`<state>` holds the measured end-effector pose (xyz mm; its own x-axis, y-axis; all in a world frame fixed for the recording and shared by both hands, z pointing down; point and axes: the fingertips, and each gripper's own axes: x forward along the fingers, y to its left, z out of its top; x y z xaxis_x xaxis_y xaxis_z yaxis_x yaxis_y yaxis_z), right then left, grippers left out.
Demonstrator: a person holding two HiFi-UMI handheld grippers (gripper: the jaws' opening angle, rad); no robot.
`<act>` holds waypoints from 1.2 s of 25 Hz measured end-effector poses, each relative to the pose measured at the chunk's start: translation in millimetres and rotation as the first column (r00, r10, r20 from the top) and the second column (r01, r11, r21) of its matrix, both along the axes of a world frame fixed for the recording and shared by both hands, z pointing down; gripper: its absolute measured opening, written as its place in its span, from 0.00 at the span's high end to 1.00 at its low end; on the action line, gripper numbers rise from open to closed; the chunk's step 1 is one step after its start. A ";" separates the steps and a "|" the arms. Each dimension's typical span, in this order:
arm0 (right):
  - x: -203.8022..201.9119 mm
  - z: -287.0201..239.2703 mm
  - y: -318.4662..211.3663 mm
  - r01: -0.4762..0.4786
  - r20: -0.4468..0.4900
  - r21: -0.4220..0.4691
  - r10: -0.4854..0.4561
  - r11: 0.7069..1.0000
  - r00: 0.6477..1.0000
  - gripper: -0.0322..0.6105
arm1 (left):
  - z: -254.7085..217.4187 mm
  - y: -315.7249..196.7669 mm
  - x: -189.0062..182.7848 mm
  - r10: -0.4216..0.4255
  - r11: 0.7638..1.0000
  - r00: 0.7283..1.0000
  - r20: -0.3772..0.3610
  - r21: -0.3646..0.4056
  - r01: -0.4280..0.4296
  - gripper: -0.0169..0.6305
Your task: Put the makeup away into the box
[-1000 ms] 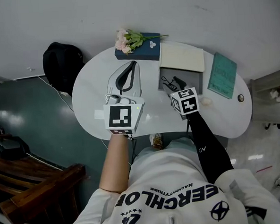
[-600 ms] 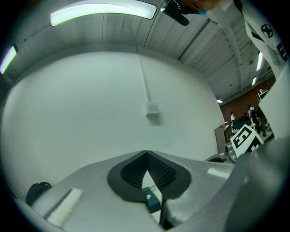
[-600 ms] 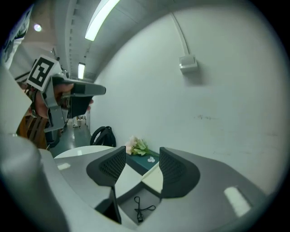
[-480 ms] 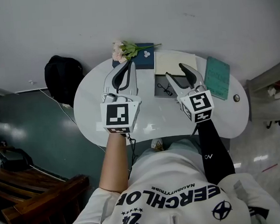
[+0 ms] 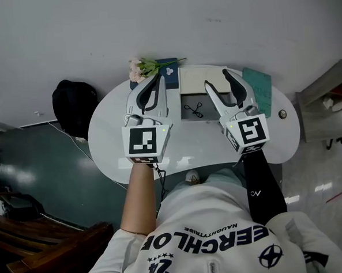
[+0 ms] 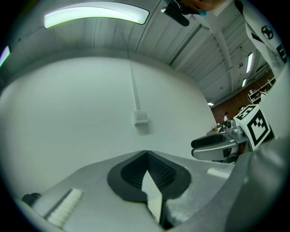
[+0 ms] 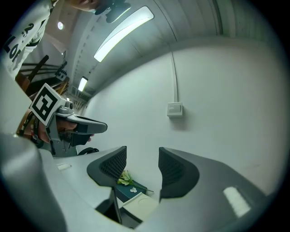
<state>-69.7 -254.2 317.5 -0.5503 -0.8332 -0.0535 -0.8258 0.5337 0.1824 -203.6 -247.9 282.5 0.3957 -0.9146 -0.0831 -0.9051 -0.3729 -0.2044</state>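
You stand at a white oval table (image 5: 110, 137) pushed against a pale wall (image 5: 152, 24), with dark green floor (image 5: 33, 153) off its left end. On it you have one open box (image 5: 187, 98), and the makeup (image 5: 192, 110), a single small black piece, lies inside it. One cream lid (image 5: 195, 79) lies just behind the box. Left of the box are one navy book (image 5: 169, 64) and one bunch of flowers (image 5: 139, 67) on it. Right of the box are one teal booklet (image 5: 262, 86) and one small round thing (image 5: 282, 114). One black bag (image 5: 72, 104) sits well left of the box, off the table. The wall carries one switch plate (image 6: 141, 117). You hold two tongs. Your left gripper (image 5: 158, 78) hangs left of the box with its jaws together at the tips and nothing in them. Your right gripper (image 5: 216, 78) hangs over the box's right edge, jaws apart and empty, having just closed a little. A second ago the right gripper was low at the box; it has since come up level with the left one, which rose slightly too.
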 end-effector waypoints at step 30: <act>175.8 120.5 33.4 -0.032 -0.273 -0.375 -0.077 0.927 0.959 0.56 | 36.4 -14.8 240.8 0.304 0.949 0.953 -0.006 -0.081 -0.304 0.96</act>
<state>106.1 -220.8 438.0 -0.5160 -0.7495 0.4147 -0.7578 0.6251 0.1869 37.2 -262.7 318.8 0.6564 -0.7544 -0.0114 -0.7449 -0.6456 -0.1681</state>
